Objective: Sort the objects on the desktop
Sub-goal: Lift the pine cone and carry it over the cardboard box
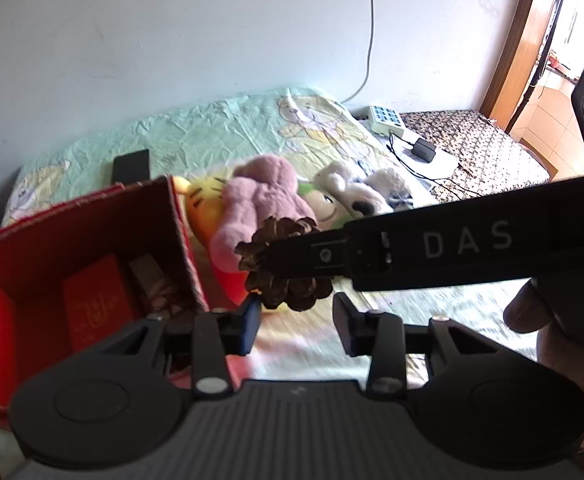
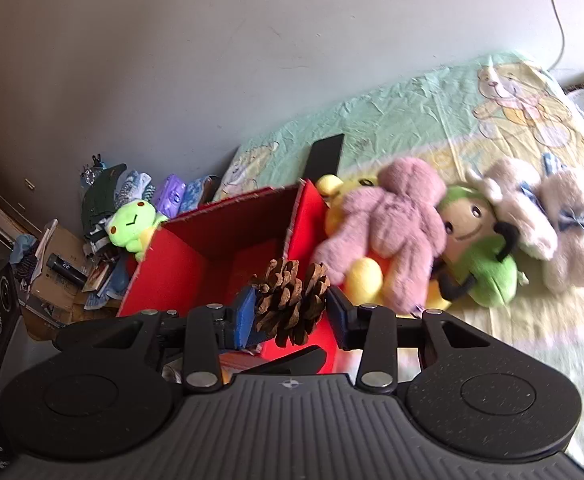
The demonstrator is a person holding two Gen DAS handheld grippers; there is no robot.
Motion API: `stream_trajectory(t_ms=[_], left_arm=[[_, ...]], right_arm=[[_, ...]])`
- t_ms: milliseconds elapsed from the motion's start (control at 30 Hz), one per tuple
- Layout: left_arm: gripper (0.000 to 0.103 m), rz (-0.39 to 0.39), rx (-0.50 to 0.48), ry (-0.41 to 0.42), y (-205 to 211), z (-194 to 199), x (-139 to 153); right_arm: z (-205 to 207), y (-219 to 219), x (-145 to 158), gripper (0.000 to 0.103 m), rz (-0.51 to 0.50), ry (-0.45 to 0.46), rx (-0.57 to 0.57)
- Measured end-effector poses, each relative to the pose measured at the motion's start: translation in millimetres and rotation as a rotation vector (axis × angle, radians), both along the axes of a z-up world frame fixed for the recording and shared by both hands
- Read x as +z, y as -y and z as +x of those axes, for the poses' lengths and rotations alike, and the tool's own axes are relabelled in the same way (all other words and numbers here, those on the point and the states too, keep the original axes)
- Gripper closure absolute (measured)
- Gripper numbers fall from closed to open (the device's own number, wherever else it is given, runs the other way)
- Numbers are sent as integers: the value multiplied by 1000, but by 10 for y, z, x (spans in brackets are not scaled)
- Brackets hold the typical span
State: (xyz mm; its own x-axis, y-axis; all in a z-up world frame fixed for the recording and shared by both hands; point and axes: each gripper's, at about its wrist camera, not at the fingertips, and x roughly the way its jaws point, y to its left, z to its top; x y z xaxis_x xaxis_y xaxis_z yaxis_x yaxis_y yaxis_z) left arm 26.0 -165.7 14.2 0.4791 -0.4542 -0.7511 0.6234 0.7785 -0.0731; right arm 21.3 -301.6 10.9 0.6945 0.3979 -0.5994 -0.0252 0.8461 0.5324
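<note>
A brown pine cone sits between the fingers of my right gripper, which is shut on it, above the near right corner of an open red box. In the left wrist view the right gripper's black finger reaches in from the right with the pine cone at its tip. My left gripper stands open just below the cone, with nothing between its fingers. The red box lies to its left and holds a red booklet.
Plush toys lie in a row on the green bedsheet right of the box: yellow, pink, green, beige. A flat black item lies behind the box. Clutter and a frog plush sit left. A hand shows at right.
</note>
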Motion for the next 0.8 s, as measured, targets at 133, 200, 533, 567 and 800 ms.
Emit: stream_trajectory(t_ms=[133,200,533,567,800], left_arm=[[62,-8,16,25,-380,329,254],[63,4,31,34,-541,508,318],[65,49,123,-87,-1392,1303,-66],[65,49,132,-112,-1462,1368,-147],[65,114,191,-264,-1779,1732,-727]], right_arm=[[383,-296,169,61,21,21,35],[580,-486,182,61,32,14,53],[1385,-1399,-264,61,42,-131,123],[1443,-1459,-325,61,38,-145,127],[1803,-1700,-739,61,49,-257,125]])
